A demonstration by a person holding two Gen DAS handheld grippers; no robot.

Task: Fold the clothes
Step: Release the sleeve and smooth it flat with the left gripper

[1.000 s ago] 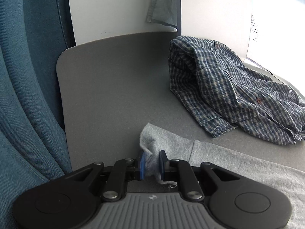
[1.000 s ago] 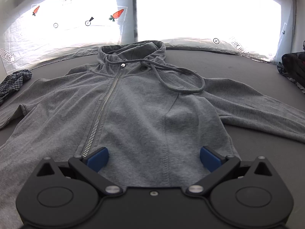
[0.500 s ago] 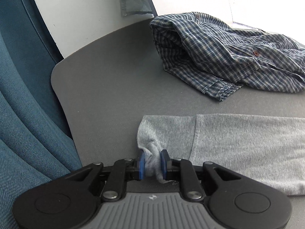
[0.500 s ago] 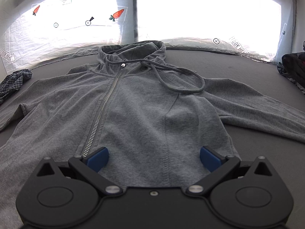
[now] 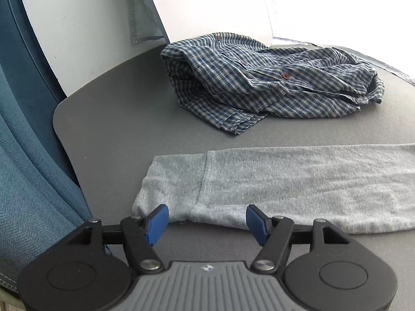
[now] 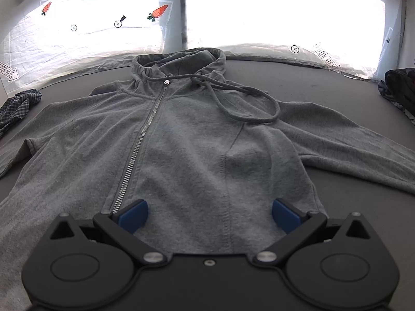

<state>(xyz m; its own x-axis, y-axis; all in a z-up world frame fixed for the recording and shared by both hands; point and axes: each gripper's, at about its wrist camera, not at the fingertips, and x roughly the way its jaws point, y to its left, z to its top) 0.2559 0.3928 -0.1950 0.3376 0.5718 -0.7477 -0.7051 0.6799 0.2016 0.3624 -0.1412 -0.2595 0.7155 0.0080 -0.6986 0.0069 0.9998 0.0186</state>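
A grey zip hoodie (image 6: 197,140) lies face up and spread flat on the grey table (image 6: 337,83), hood at the far side and both sleeves stretched outward. My right gripper (image 6: 210,212) stands open over the hoodie's bottom hem, just right of the zipper (image 6: 140,145). In the left wrist view the hoodie's left sleeve (image 5: 298,184) lies flat across the table, cuff (image 5: 173,181) toward the table's left end. My left gripper (image 5: 207,220) is open, its blue pads (image 5: 157,220) either side of the cuff's near edge, holding nothing.
A crumpled blue plaid shirt (image 5: 259,83) lies beyond the sleeve, also seen at the left in the right wrist view as the plaid shirt (image 6: 18,106). Dark clothing (image 6: 402,88) sits at the far right. A blue fabric seat (image 5: 28,155) borders the table's left edge.
My left gripper was shut on the sleeve cuff; it has opened and the cuff now lies flat on the table. The right gripper has not moved.
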